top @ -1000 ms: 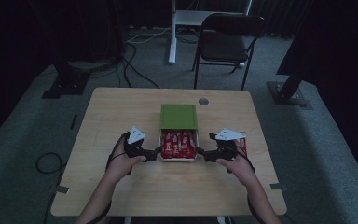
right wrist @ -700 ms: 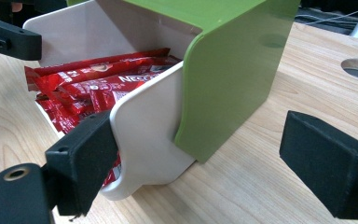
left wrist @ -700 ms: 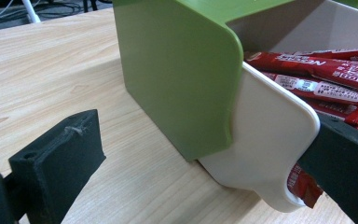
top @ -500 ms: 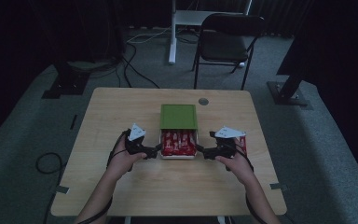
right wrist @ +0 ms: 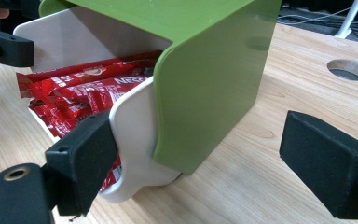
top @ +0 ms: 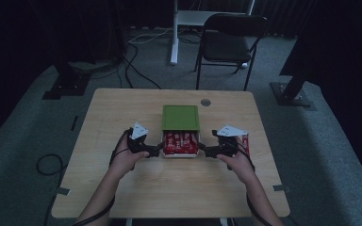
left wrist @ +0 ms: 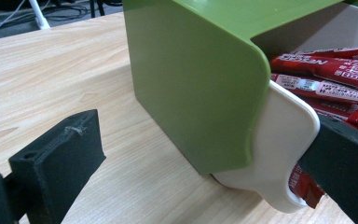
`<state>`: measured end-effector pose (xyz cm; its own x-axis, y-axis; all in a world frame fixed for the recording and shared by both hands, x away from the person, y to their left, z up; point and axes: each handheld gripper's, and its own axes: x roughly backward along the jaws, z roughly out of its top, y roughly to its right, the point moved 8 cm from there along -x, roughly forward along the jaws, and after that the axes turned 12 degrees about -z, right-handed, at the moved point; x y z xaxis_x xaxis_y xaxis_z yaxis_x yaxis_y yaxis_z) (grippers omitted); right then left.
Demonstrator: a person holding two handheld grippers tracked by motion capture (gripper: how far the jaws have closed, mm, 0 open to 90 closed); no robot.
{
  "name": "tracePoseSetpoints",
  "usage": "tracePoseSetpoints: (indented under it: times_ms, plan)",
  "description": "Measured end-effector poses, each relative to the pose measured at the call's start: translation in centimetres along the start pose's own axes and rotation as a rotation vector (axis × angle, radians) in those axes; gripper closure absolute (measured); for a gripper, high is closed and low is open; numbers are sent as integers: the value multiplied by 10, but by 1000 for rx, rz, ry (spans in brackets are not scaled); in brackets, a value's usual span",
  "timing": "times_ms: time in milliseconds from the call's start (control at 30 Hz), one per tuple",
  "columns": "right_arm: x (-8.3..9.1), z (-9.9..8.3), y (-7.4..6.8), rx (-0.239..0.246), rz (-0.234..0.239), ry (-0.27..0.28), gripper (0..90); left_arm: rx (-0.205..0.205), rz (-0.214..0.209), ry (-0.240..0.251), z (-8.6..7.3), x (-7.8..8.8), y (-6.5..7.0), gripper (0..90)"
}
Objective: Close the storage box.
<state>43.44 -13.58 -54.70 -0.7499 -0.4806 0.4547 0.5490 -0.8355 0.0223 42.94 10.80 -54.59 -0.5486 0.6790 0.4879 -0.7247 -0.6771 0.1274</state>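
While the left hand-held gripper point(top: 159, 149) and right hand-held gripper point(top: 204, 151) stand open, flanking the half-covered white box point(top: 181, 154) of red packets point(top: 180, 142) mid-desk point(top: 122, 108), a spare packet point(top: 244, 142) lies rightward; a chair point(top: 233, 40) stands on grey carpet beyond.

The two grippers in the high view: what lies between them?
In the high view, the white drawer full of red packets lies between the left gripper and the right gripper.

Your right gripper point(right wrist: 191, 158) stands open astride the white drawer point(right wrist: 135, 135) corner, apparently touching it, red sachets point(right wrist: 74, 93) inside.
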Motion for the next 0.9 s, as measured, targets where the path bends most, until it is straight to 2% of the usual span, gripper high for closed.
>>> tracePoseSetpoints:
  times_ms: [900]
  plan:
    - [-14,5,7,-19,-38,5,112,-4,18,2,7,-8,-11,19]
